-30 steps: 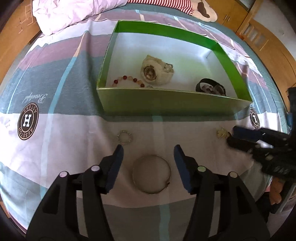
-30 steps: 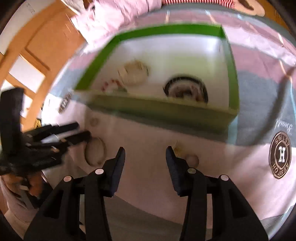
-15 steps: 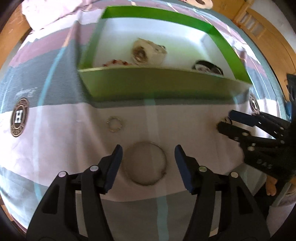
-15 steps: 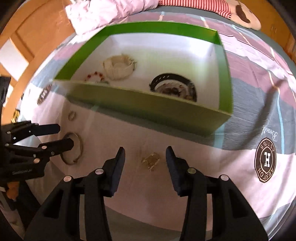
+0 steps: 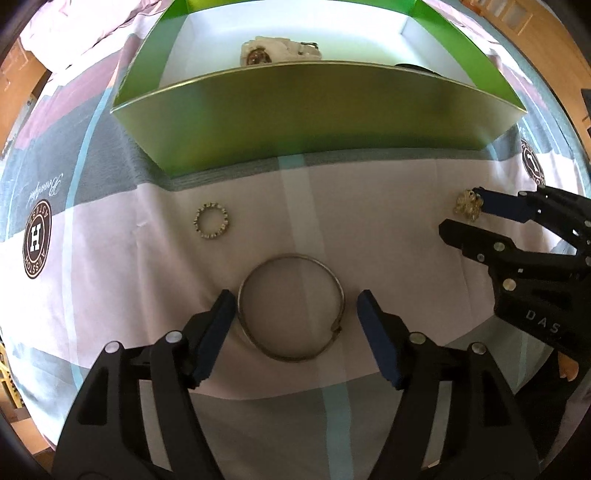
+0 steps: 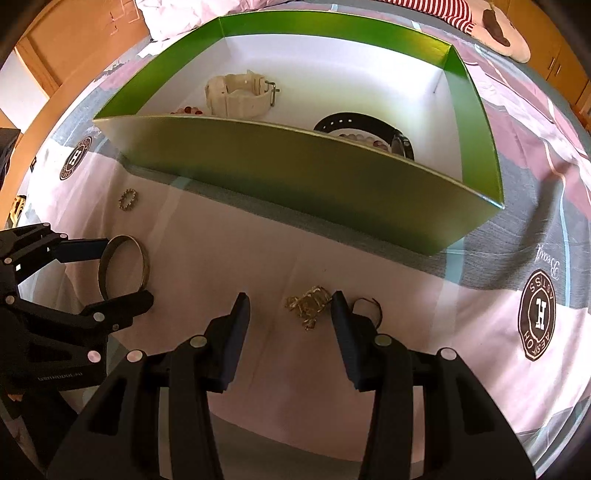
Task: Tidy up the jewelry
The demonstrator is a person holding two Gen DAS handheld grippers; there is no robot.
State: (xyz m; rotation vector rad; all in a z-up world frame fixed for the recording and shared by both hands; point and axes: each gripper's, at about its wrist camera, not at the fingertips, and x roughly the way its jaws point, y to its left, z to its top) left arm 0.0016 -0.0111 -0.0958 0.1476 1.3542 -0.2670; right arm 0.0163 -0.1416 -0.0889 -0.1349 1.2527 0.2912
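Thin silver bangle w/ clasp gap, flat btwn spread, just-widened left claw, untouched.

Patchwork bedsheet, rumpled white duvet, wooden cabinets, daylight

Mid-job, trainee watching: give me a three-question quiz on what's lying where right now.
1. True or false: the metal bangle lies between the left tool's open fingers, untouched.
2. Which piece sits between the right tool's fingers? A) beaded ring B) gold chain clump C) cream watch
3. Fill in: the cream watch lies inside the ____ box.

Key: 1 true; 2 B, the gold chain clump; 3 green.
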